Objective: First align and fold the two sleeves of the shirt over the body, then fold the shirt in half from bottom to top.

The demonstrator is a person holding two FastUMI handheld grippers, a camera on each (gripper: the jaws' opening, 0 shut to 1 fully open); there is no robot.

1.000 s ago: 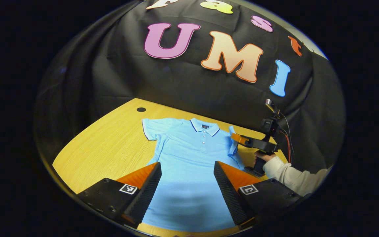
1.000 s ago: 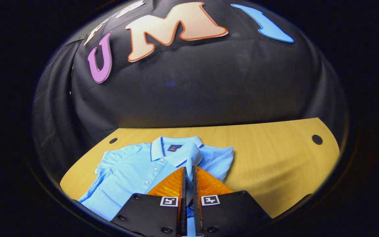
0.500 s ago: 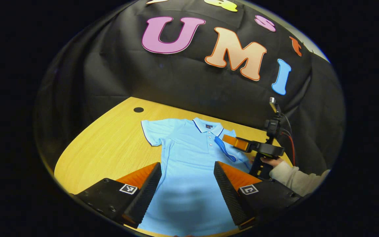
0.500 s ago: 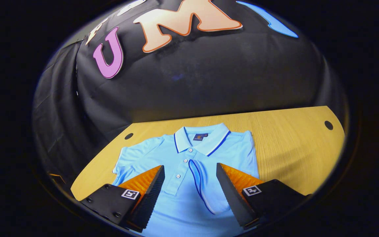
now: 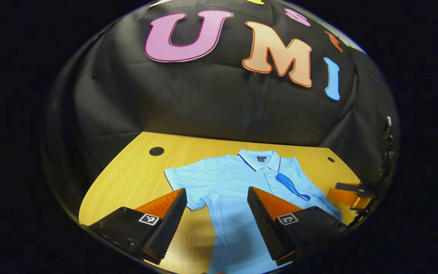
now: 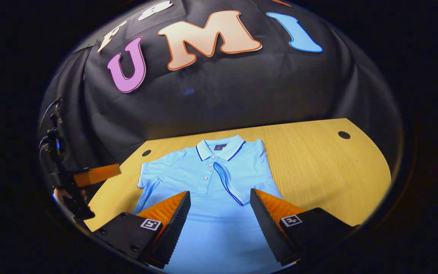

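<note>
A light blue polo shirt (image 5: 238,182) (image 6: 211,179) lies flat on the wooden table (image 5: 127,179), collar toward the wall. One sleeve (image 5: 291,185) (image 6: 228,182) is folded over the chest, its dark trim showing. The other sleeve (image 5: 183,177) (image 6: 152,175) still lies spread out on the wood. My left gripper (image 5: 216,189) is open above the shirt, close to the spread sleeve's underarm. My right gripper (image 6: 219,192) is open over the shirt's body, below the folded sleeve, with nothing between its fingers. It also appears at the table's edge in the left gripper view (image 5: 350,194).
The table has round holes near its back corners (image 5: 156,151) (image 6: 343,134). Bare wood (image 6: 318,171) stretches beside the shirt's folded side. The left gripper (image 6: 97,174) and the hand (image 6: 67,195) holding it show at the left edge of the right gripper view.
My right gripper opened, let go of the sleeve on the chest and drew back toward me. My left gripper shifted sideways toward the spread sleeve.
</note>
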